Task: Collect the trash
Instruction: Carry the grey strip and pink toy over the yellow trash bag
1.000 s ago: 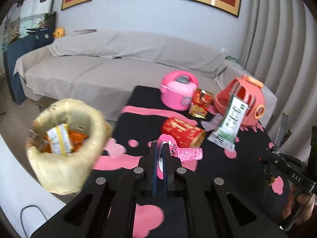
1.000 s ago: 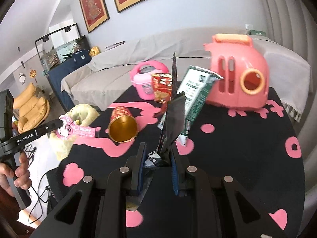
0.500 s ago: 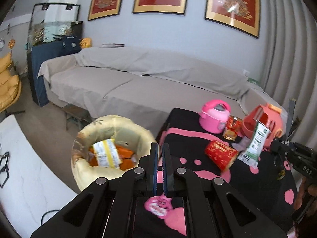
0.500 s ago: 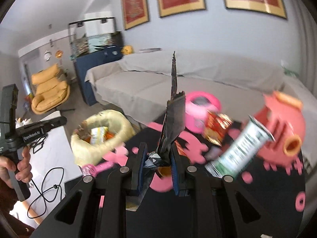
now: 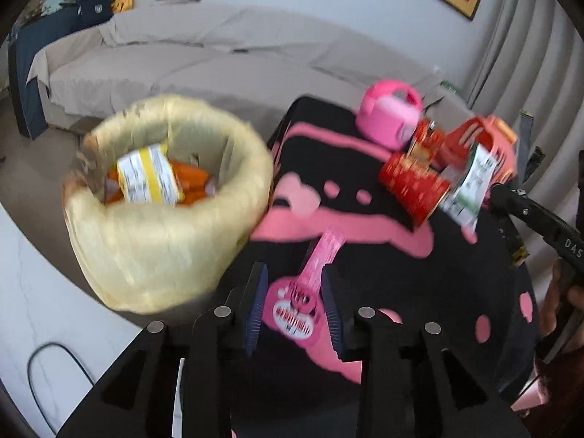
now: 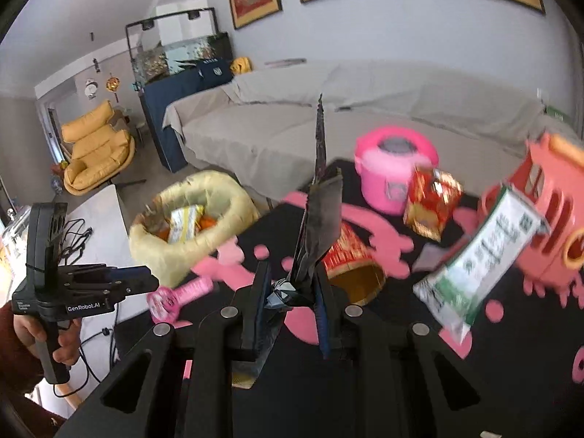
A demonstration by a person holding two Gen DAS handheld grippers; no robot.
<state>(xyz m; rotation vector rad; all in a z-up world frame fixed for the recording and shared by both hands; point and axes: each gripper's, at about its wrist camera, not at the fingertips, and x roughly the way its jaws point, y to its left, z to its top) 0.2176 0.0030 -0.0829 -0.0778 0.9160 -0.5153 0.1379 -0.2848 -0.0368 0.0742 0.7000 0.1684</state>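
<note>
**Pink wrapper let go short of the bag**

The left gripper (image 5: 292, 301) is opening its fingers; the pink wrapper (image 5: 310, 292) sits loose between them, above the table (image 5: 419, 284) edge beside the yellow bag (image 5: 164, 226). The right gripper (image 6: 292, 303) pinches a dark wrapper (image 6: 317, 226). The bag already holds packets; a red cup (image 5: 412, 189) and green-white packet (image 5: 471, 182) remain. Readable: "GenRobot.AI", "DAS".

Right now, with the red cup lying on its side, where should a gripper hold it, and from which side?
Take the red cup at its rim, coming from the near side of the right wrist view. It lies on its side on the table with its gold open mouth towards that camera, so the thin wall can be pinched inside and outside. Held across the round body, it would probably roll.
</note>
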